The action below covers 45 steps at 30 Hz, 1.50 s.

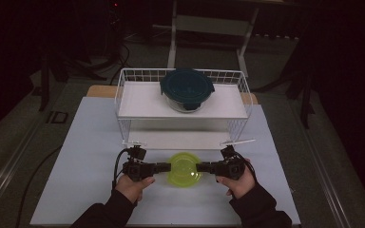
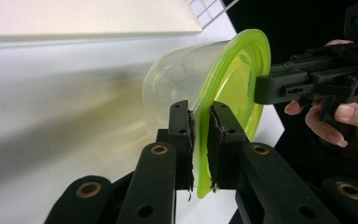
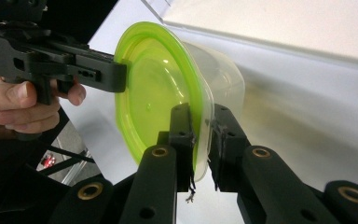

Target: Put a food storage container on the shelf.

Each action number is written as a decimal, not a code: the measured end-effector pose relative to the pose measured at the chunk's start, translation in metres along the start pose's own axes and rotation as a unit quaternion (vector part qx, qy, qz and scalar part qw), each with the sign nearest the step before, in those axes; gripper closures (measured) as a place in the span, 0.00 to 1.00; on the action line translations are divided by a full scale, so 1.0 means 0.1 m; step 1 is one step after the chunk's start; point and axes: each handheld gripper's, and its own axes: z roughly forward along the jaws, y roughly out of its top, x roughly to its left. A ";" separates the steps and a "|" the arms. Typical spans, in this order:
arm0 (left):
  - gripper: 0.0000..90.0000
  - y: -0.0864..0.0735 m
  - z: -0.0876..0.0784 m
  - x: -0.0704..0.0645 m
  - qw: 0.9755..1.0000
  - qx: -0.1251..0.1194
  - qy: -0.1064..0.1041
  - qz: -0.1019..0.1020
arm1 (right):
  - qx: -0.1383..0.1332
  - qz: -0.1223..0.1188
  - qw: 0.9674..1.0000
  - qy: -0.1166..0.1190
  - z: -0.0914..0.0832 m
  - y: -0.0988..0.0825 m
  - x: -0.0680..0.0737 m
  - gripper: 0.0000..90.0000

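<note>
A clear round container with a lime-green lid hangs just above the white table, in front of the wire shelf. My left gripper is shut on the lid's left rim, my right gripper on its right rim. In the left gripper view the pads pinch the green rim, with the other gripper clamped on the far edge. The right gripper view has its pads on the rim of the lid, and the left gripper opposite.
A white wire shelf rack stands behind, with a glass bowl under a dark teal lid on its top level. The lower shelf lies just beyond the container. A white mat covers the table around my hands.
</note>
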 end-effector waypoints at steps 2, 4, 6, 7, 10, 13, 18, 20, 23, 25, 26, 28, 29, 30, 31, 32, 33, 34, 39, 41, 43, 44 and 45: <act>0.89 0.03 -0.03 -0.03 1.000 -0.004 0.000 0.001 | -0.005 -0.003 1.000 0.001 -0.04 0.03 0.03 0.89; 0.89 0.06 -0.06 -0.06 1.000 -0.006 -0.002 0.001 | -0.008 -0.006 1.000 0.001 -0.07 0.06 0.06 0.89; 0.89 0.08 -0.09 -0.10 1.000 -0.008 -0.001 0.003 | -0.011 -0.007 1.000 0.000 -0.10 0.09 0.09 0.89; 0.89 0.09 -0.11 -0.12 1.000 -0.010 0.000 0.006 | -0.013 -0.010 1.000 -0.002 -0.11 0.10 0.11 0.89; 0.89 0.13 -0.18 -0.19 1.000 -0.012 -0.003 0.011 | -0.019 -0.015 1.000 0.000 -0.17 0.14 0.17 0.89; 0.89 0.19 -0.25 -0.24 1.000 -0.017 -0.007 0.016 | -0.025 -0.018 1.000 0.003 -0.23 0.18 0.24 0.89; 0.89 0.28 -0.34 -0.34 0.999 -0.030 -0.006 0.029 | -0.038 -0.031 0.999 -0.001 -0.32 0.29 0.35 0.89; 0.89 0.32 -0.39 -0.38 0.999 -0.033 -0.005 0.034 | -0.042 -0.032 0.999 0.000 -0.36 0.33 0.38 0.89; 0.89 0.37 -0.44 -0.44 0.998 -0.040 -0.005 0.039 | -0.049 -0.038 0.998 -0.002 -0.40 0.38 0.43 0.89; 0.89 0.42 -0.48 -0.49 0.998 -0.044 -0.004 0.043 | -0.054 -0.042 0.998 -0.003 -0.44 0.42 0.47 0.89; 0.89 0.44 -0.50 -0.50 0.998 -0.044 -0.005 0.046 | -0.058 -0.043 0.997 -0.001 -0.46 0.45 0.49 0.89; 0.89 0.49 -0.54 -0.55 0.998 -0.048 -0.004 0.050 | -0.064 -0.045 0.997 0.001 -0.49 0.48 0.52 0.89; 0.89 0.52 -0.57 -0.57 0.997 -0.048 -0.004 0.053 | -0.066 -0.047 0.997 0.002 -0.51 0.50 0.53 0.89; 0.89 0.54 -0.59 -0.59 0.997 -0.050 -0.004 0.054 | -0.068 -0.047 0.997 0.003 -0.53 0.52 0.54 0.89; 0.89 0.57 -0.61 -0.62 0.997 -0.051 -0.003 0.058 | -0.070 -0.047 0.996 0.004 -0.55 0.55 0.56 0.89; 0.89 0.60 -0.62 -0.64 0.997 -0.052 -0.002 0.061 | -0.073 -0.050 0.996 0.004 -0.57 0.57 0.57 0.89; 0.89 0.62 -0.64 -0.66 0.997 -0.055 -0.004 0.062 | -0.075 -0.053 0.996 0.002 -0.58 0.60 0.60 0.89; 0.89 0.66 -0.67 -0.68 0.996 -0.057 -0.004 0.066 | -0.077 -0.055 0.995 0.001 -0.60 0.62 0.62 0.89; 0.89 0.81 -0.75 -0.77 0.995 -0.067 -0.005 0.073 | -0.091 -0.065 0.994 -0.004 -0.71 0.78 0.71 0.89; 0.89 0.88 -0.79 -0.80 0.995 -0.072 -0.007 0.075 | -0.095 -0.069 0.993 -0.006 -0.75 0.85 0.74 0.89; 0.89 0.95 -0.83 -0.84 0.994 -0.075 -0.008 0.083 | -0.101 -0.071 0.992 -0.005 -0.79 0.92 0.76 0.90; 0.89 1.00 -0.85 -0.86 0.993 -0.078 -0.010 0.084 | -0.103 -0.073 0.992 -0.006 -0.81 0.96 0.77 0.90; 0.89 1.02 -0.86 -0.88 0.993 -0.078 -0.008 0.087 | -0.107 -0.074 0.991 -0.004 -0.83 1.00 0.79 0.89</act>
